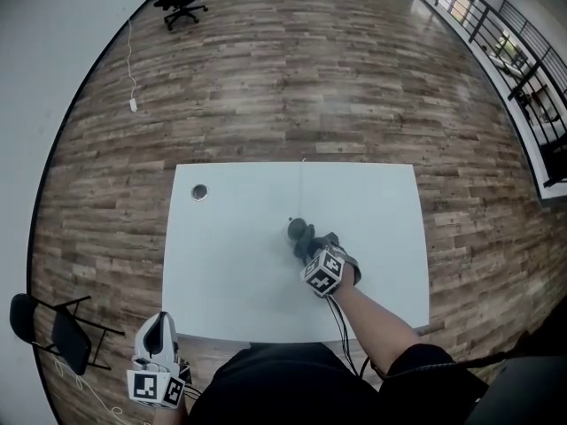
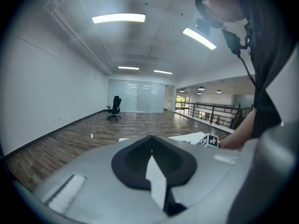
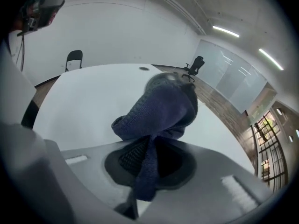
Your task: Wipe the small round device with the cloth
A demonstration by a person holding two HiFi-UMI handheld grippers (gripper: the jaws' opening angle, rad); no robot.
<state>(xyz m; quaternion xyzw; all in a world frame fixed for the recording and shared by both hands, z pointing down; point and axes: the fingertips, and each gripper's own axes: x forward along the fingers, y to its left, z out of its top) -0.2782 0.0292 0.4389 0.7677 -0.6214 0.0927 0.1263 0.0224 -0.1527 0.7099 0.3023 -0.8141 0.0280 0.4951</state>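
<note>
Our right gripper (image 3: pixel 150 148) is clamped on a dark blue cloth (image 3: pixel 161 106). A strip of the cloth runs down between the jaws, and the rest bunches up just ahead of them. That bunch hides the patch of white table (image 1: pixel 372 202) right in front of the jaws, so we cannot tell whether the cloth touches the surface or hangs just above it. From the head view, the cloth (image 1: pixel 301 235) and the right gripper (image 1: pixel 314 251) merge into one dark lump, with only the marker cube clearly outlined.

The small round device (image 3: pixel 144 69) sits well ahead of the right gripper, beyond the cloth and apart from it, near the table's far edge. In the head view the small round device (image 1: pixel 199 192) is a tiny grey disc, too small for us to make out any detail.

Our left gripper (image 2: pixel 150 146) has its jaws together with nothing between them. In the head view the left gripper (image 1: pixel 159 330) is off the table's near corner, its lower part cut by the frame edge. Its own body blocks most of its view, leaving only a sliver of table.
</note>
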